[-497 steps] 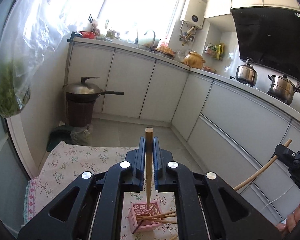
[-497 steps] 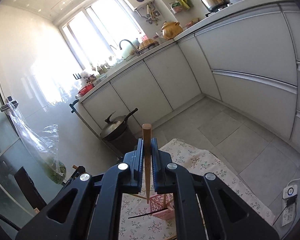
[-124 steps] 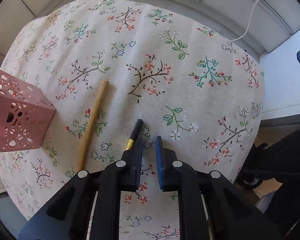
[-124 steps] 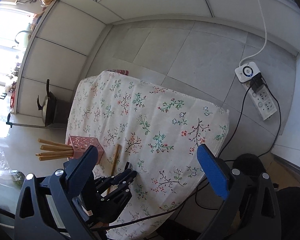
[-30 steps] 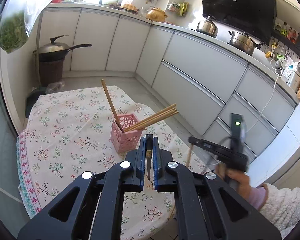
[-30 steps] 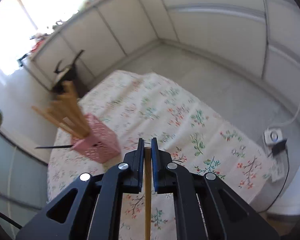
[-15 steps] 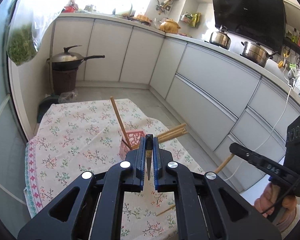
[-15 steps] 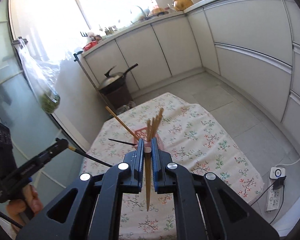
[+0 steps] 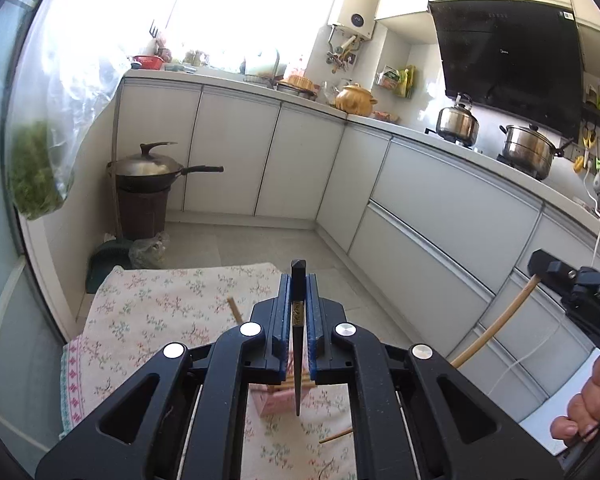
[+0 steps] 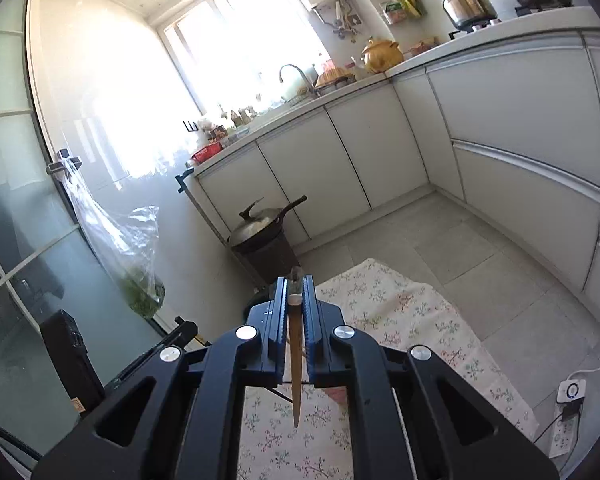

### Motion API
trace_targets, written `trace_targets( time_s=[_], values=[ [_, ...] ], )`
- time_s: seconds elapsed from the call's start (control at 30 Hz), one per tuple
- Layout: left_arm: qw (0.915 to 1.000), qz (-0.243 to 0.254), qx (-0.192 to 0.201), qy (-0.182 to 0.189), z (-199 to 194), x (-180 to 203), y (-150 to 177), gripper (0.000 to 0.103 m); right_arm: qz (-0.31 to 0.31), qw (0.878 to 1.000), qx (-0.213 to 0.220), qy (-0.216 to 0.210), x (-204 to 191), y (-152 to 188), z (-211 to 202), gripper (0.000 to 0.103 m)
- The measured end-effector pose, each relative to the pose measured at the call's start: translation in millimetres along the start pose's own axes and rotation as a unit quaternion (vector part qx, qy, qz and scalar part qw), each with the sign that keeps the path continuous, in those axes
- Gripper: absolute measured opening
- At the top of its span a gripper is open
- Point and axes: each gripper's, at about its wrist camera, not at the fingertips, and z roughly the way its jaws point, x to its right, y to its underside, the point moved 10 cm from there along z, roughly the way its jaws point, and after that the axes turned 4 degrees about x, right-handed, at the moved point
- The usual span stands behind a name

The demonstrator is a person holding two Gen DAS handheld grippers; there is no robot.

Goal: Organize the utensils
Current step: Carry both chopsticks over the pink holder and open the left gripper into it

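My left gripper (image 9: 298, 284) is shut on a black chopstick (image 9: 297, 344) that points down over the pink lattice holder (image 9: 278, 400), which holds several wooden chopsticks. My right gripper (image 10: 295, 286) is shut on a wooden chopstick (image 10: 296, 368) that hangs tip down above the floral tablecloth (image 10: 403, 312). The holder (image 10: 335, 394) shows only as a pink patch behind the right gripper. In the left wrist view the right gripper (image 9: 539, 266) is at the far right with its wooden chopstick (image 9: 495, 324) angled down. The left gripper (image 10: 180, 336) shows at the left in the right wrist view.
The floral tablecloth (image 9: 160, 312) covers a small table. A wooden chopstick tip (image 9: 335, 435) shows below the holder. A wok (image 9: 148, 168) sits on a bin beyond the table. White cabinets (image 9: 439, 216) run behind. A bag of greens (image 9: 36, 176) hangs at left. A power strip (image 10: 567, 400) lies on the floor.
Both grippers have tilted up and come in over the holder, which is now largely hidden beneath them. Each still holds its chopstick.
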Motion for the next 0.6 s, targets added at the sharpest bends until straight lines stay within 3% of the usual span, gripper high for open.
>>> trace_targets(
  time_s=[0.2, 0.37, 0.5, 0.6],
  values=[
    [0.9999, 0.01, 0.0, -0.011, 36, 4, -8, 0.006, 0.001, 1.0, 0.023, 0.01, 1, -37, 23, 0.007],
    [0.9994, 0.014, -0.022, -0.024, 72, 0, 10, 0.008, -0.018, 0.998, 0.041, 0.036, 10, -50, 52, 0.008],
    [0.9988, -0.01, -0.039, -0.028, 84, -12, 24, 0.026, -0.022, 0.998, 0.039, 0.046, 19, -47, 75, 0.008],
    [0.999, -0.023, -0.016, -0.036, 71, -22, 11, 0.035, -0.026, 0.998, 0.031, 0.047, 20, -40, 88, 0.008]
  ],
)
